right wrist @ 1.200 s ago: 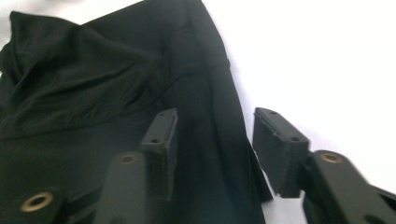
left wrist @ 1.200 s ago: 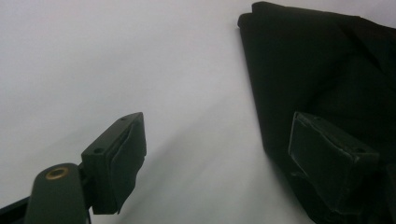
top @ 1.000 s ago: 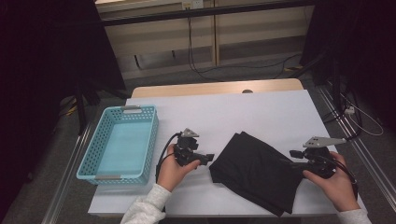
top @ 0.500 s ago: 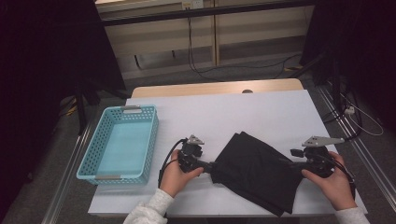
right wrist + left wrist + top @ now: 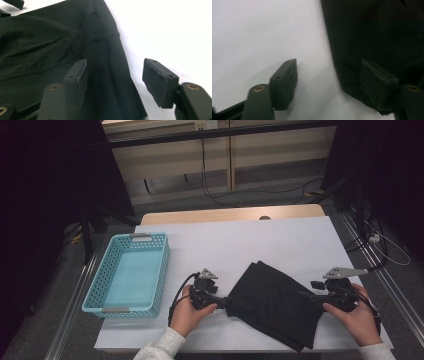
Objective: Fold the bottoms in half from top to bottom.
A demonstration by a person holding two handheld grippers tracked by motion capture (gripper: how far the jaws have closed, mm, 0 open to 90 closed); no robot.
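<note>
Left tool (image 5: 226,301): held in the person's left hand (image 5: 192,310) at the left edge of the cloth (image 5: 277,302). Its jaws stand part open and have just been closing. In the left gripper view, one jaw lies over bare desk, the other over the cloth's edge (image 5: 372,37), so the hem runs between them. The pads do not press on the fabric; nothing is gripped.

Right tool (image 5: 309,296): held in the person's right hand (image 5: 357,315) at the right edge of the cloth. Jaws part open, with a clear gap between the pads. In the right gripper view, one jaw sits over the cloth (image 5: 62,45), the other over bare desk; the hem lies in the gap. Not clamped on it.

Cloth: black, folded, lying flat on the desk at front centre, set at an angle, one corner pointing away from the person. A seam shows in the right gripper view. It lies between the two tools.

Basket (image 5: 97,290): light blue, perforated walls, at the left of the desk, well apart from the cloth, just left of the left hand.

Desk (image 5: 250,240): white cover over a wooden top.
</note>
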